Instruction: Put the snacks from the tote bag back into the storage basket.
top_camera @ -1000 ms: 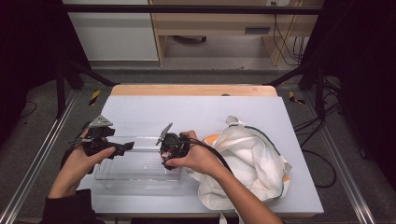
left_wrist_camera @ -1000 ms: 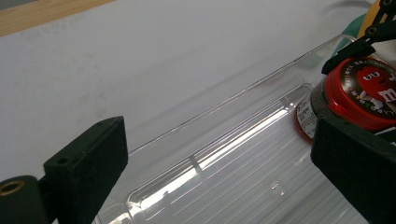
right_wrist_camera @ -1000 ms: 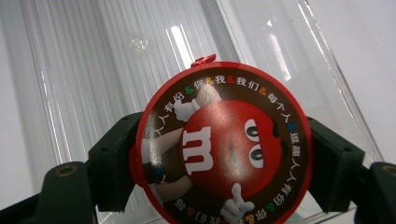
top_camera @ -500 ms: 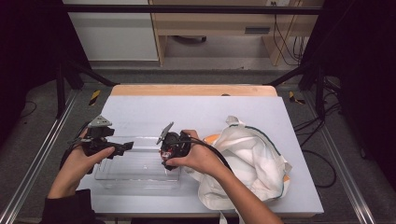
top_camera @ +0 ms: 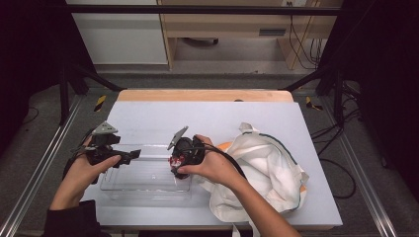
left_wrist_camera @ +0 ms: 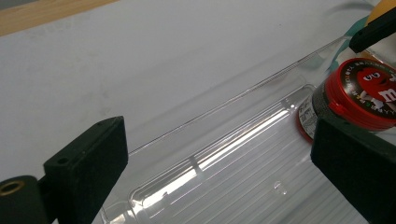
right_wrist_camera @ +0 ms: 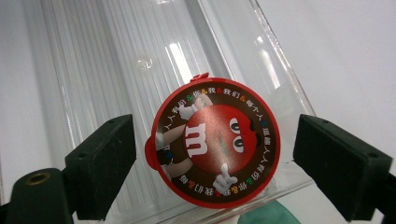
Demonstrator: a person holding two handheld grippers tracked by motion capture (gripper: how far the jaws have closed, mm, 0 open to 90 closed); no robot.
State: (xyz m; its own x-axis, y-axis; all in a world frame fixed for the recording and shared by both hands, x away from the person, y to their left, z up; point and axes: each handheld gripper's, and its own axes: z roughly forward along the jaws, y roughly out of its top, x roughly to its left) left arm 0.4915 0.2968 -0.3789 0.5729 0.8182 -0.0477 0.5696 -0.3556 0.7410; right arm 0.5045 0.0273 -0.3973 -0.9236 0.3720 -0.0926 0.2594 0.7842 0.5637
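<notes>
Right gripper view looks down on a candy tub (right_wrist_camera: 215, 154) with a red lid. The lid shows the red M&M's face, a big white "m", and a ring of tiny Chinese writing that I cannot read. The tub stands inside the clear tray (right_wrist_camera: 112, 60), at the tray's end nearest the white cloth bag (top_camera: 267, 168). My right tool (right_wrist_camera: 212, 163) has a jaw on each side of the tub, and neither jaw touches it. These jaws have just been opening, and they look wider than a second ago. My left tool (left_wrist_camera: 219, 172) is wide open too, over the other end of the tray, with nothing in it. The tray sits on the tabletop (top_camera: 207, 116), same spot as before.
</notes>
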